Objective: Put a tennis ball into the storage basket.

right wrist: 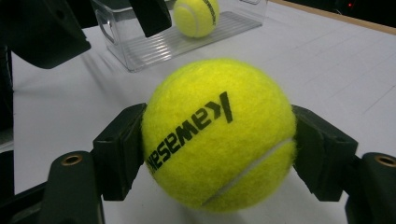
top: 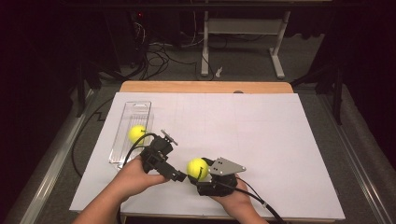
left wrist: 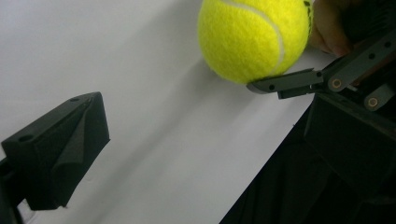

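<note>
White tabletop (top: 280, 140) seen, clear tray (top: 135, 112) at left, second ball (top: 137, 133) lodged inside. Both forearms laid low at near edge. Right hand-held gripper (right wrist: 218, 154) clamped on tennis ball (right wrist: 218, 144). Left hand-held gripper (top: 176, 175) spread, nothing pinched, pointed at held ball.

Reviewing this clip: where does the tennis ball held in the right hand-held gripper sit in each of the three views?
High view: the held tennis ball sits low, just left of centre, in the right hand-held gripper.
Left gripper view: the ball is at the top, right of centre.
Right gripper view: the ball is central, clamped between both jaws.
Shared landmark: the white table cover, seen in all three.
</note>
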`<control>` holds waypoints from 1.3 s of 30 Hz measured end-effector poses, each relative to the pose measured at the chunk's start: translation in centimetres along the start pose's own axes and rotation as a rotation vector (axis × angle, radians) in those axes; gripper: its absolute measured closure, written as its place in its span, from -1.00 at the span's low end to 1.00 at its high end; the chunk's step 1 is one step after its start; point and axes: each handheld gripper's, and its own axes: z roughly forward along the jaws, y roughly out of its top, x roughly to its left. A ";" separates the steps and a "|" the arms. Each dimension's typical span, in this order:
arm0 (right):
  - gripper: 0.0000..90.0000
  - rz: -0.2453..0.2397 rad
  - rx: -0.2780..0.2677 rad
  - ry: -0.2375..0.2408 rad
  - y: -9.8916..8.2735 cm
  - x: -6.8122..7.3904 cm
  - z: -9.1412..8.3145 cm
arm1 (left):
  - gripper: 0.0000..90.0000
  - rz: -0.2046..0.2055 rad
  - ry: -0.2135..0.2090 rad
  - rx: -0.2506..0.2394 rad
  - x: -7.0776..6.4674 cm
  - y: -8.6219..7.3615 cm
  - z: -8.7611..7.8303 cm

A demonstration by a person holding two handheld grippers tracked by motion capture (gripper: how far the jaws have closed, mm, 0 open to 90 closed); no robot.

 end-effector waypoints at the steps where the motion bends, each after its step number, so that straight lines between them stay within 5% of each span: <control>1: -0.39 0.001 -0.003 0.002 0.0 0.0 0.0 | -0.98 0.001 0.001 0.001 -0.1 0.1 0.0; 20: -0.39 -0.007 -0.022 0.033 0.1 0.9 0.2 | -0.98 -0.008 -0.005 0.013 -1.6 1.5 -0.1; 39: -0.39 -0.017 -0.050 0.038 0.5 1.2 0.2 | -0.98 -0.006 0.010 0.055 -2.6 1.7 1.8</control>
